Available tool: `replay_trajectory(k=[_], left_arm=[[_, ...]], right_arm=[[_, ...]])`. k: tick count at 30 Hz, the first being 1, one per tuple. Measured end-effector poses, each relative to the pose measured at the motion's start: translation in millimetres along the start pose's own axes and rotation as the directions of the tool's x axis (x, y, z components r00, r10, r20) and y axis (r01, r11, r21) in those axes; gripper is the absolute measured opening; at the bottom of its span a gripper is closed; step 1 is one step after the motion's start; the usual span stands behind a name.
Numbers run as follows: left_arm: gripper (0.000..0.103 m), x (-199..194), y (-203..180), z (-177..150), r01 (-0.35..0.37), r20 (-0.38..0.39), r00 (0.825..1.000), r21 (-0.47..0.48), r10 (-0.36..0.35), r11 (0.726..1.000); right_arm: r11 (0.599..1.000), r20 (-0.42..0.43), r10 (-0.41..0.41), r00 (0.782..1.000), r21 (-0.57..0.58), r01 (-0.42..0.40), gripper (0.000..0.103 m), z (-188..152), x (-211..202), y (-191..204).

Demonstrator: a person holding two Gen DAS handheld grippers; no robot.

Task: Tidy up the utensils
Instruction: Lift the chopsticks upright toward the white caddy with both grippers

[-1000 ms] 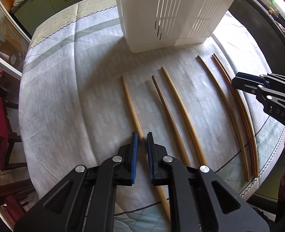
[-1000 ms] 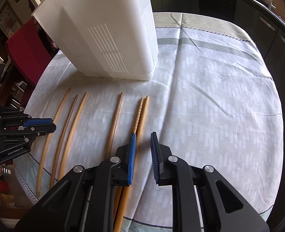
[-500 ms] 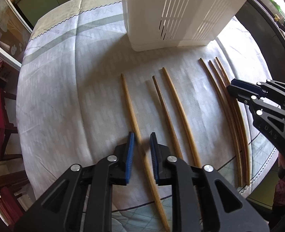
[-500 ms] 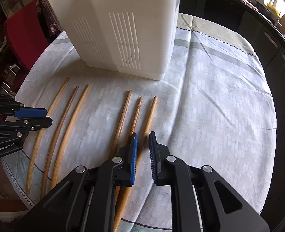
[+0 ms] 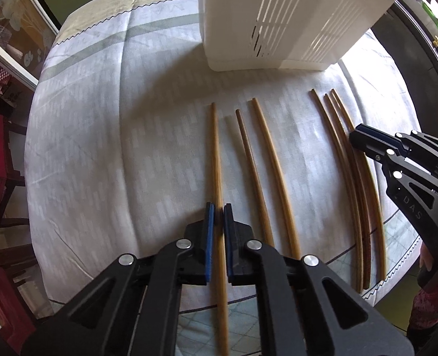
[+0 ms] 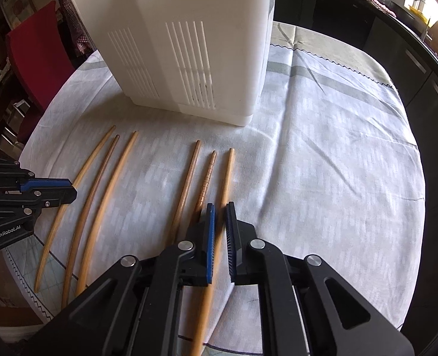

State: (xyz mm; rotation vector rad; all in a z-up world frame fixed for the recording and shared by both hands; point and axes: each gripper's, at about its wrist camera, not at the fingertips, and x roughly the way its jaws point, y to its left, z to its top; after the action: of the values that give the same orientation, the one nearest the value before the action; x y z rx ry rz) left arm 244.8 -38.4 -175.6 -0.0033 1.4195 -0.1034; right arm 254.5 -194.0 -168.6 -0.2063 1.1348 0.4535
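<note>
Several wooden chopsticks lie side by side on the white tablecloth in front of a white slotted utensil holder (image 5: 281, 14) (image 6: 189, 38). My left gripper (image 5: 218, 207) straddles the leftmost chopstick (image 5: 216, 154), which runs between the narrowly parted pads; whether they pinch it is unclear. My right gripper (image 6: 220, 207) straddles the rightmost chopstick (image 6: 228, 172) the same way, with a small gap showing. Each gripper shows in the other's view, the right (image 5: 367, 139) and the left (image 6: 67, 191).
Two more chopsticks (image 5: 266, 160) lie in the middle and two (image 6: 195, 175) beside the rightmost one. The round table's front edge (image 5: 248, 299) is close under the grippers. A red chair (image 6: 37, 59) stands at the left, dark cabinets (image 6: 412, 53) at the right.
Both grippers have moved forward and lower along the outer chopsticks, and each chopstick now lies centred between the pads. The jaws have narrowed slightly.
</note>
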Motion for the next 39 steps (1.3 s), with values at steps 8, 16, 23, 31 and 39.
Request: replay_trajectory(k=[8,16,23,31,39], left_arm=[[0.006,-11,31,-5,0.032,0.023,0.999,-0.04,-0.031,0.999],[0.006,-68,48,-20,0.038,0.167,0.985,-0.021,-0.034,0.999],[0.006,-114,42,-38,0.054,0.277,0.959,0.003,-0.053,0.999],[0.006,-146,30,-55,0.057,0.376,0.925,0.011,-0.056,0.998],[0.006,-154,26,-71,0.037,0.405,0.913,0.035,-0.048,0.999]], right_arm=[[0.998,0.081,0.052,0.995,0.031,-0.055,0.007,3,-31,-8],[0.995,0.232,0.072,0.97,0.048,-0.085,0.007,-4,-95,-18],[0.992,0.349,0.089,0.933,0.049,-0.113,0.007,-26,-147,-17],[0.989,0.473,0.082,0.877,0.068,-0.129,0.007,-65,-187,-9],[0.987,0.53,0.065,0.845,0.09,-0.133,0.007,-91,-206,-14]])
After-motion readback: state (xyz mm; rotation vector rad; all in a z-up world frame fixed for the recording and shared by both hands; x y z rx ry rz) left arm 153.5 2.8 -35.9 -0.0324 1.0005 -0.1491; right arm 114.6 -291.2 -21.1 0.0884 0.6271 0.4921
